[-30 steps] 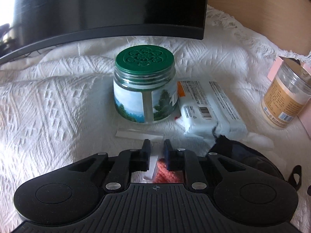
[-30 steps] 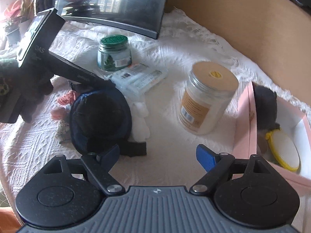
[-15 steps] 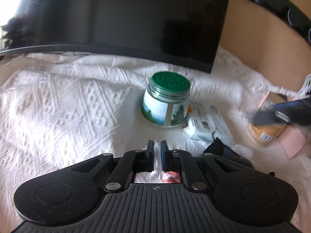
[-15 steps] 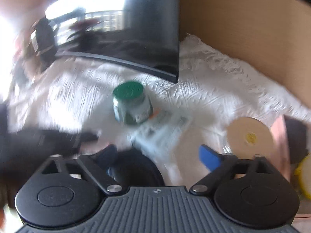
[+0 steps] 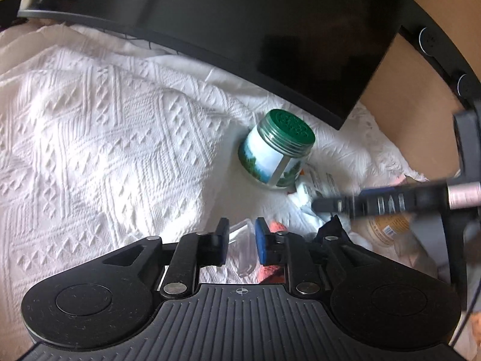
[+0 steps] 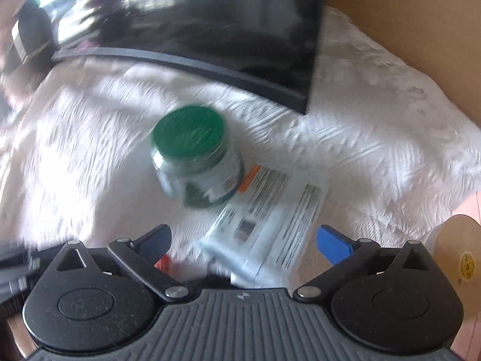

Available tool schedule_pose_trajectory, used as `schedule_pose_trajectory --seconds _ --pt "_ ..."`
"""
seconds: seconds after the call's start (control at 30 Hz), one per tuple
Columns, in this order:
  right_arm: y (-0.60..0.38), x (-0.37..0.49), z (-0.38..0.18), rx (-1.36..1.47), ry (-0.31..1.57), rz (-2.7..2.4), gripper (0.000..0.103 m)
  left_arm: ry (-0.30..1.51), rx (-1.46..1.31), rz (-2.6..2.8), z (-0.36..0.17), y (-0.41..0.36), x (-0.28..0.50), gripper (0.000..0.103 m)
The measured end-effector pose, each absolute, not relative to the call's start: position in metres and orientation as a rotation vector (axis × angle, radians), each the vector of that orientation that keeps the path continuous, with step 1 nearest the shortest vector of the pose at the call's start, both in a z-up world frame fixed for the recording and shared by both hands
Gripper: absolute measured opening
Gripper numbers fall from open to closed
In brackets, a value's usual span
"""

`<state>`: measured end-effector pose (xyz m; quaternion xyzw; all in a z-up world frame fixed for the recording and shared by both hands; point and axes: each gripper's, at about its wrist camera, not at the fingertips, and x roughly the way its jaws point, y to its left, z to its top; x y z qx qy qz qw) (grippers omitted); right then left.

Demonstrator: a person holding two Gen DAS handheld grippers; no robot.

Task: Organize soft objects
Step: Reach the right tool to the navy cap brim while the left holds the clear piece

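My left gripper point(image 5: 240, 240) stands with its jaws a little apart over a clear plastic tag point(image 5: 245, 249) that is attached to a coral-pink soft toy point(image 5: 272, 266), mostly hidden under the right finger. The tag lies loose between the jaws. A dark blue soft item point(image 5: 329, 228) peeks out to the right. My right gripper point(image 6: 243, 240) is open wide and empty above a white wipes pack point(image 6: 267, 225); it also shows, blurred, in the left wrist view point(image 5: 375, 201).
A green-lidded glass jar point(image 5: 276, 156) stands on the white knitted cloth point(image 5: 105, 150), also in the right wrist view point(image 6: 195, 156). A dark curved monitor point(image 5: 240, 30) stands behind. A tan-lidded jar point(image 6: 460, 249) and a pink box edge point(image 6: 467, 207) are at right.
My left gripper's jaws have parted from the plastic tag and the view has tilted and risen. My right gripper has swept left and forward, over the wipes pack.
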<state>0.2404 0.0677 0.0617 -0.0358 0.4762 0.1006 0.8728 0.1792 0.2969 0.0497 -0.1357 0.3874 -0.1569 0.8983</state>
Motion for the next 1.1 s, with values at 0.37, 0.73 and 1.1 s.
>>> schedule_pose_trajectory --seconds 0.37,0.73,1.1 --pt "0.038 0.151 0.045 -0.214 1.039 0.266 0.096 0.697 -0.378 -0.181 0.06 0.32 0.164 0.024" --pt "0.017 0.104 0.045 -0.255 1.01 0.267 0.096 0.766 -0.094 -0.26 0.052 0.265 0.165 0.024" --pt "0.0 0.081 0.021 -0.206 1.067 0.263 0.102 0.812 -0.15 -0.153 0.042 0.256 0.189 0.024"
